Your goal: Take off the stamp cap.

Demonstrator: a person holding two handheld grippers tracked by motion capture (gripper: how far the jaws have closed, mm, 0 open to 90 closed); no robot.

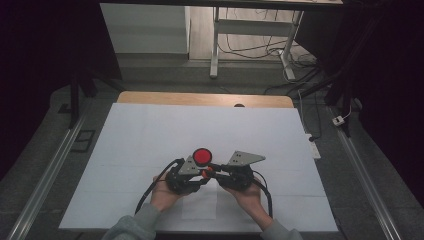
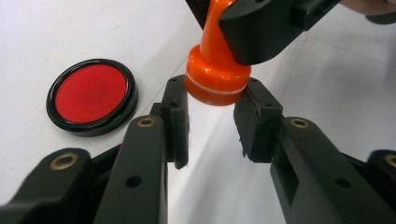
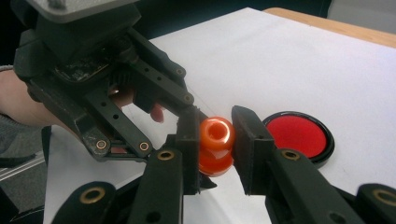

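On the white paper-covered table [image 1: 150, 135], the round black-rimmed red ink pad [image 1: 202, 157] lies open and no mark is stamped yet, so stamping probably remains. Both hands meet near the table's front, grippers tip to tip. The right gripper [image 3: 215, 135] clamps the glossy orange plastic stamp [image 3: 216, 144] by its handle; the left gripper [image 2: 211, 122] pinches its base, just beside the pad.

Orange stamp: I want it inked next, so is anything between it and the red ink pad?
Nothing visible. The orange stamp sits gripped in the left gripper and right gripper; the red ink pad lies uncovered just beside it, with only bare white sheet between.
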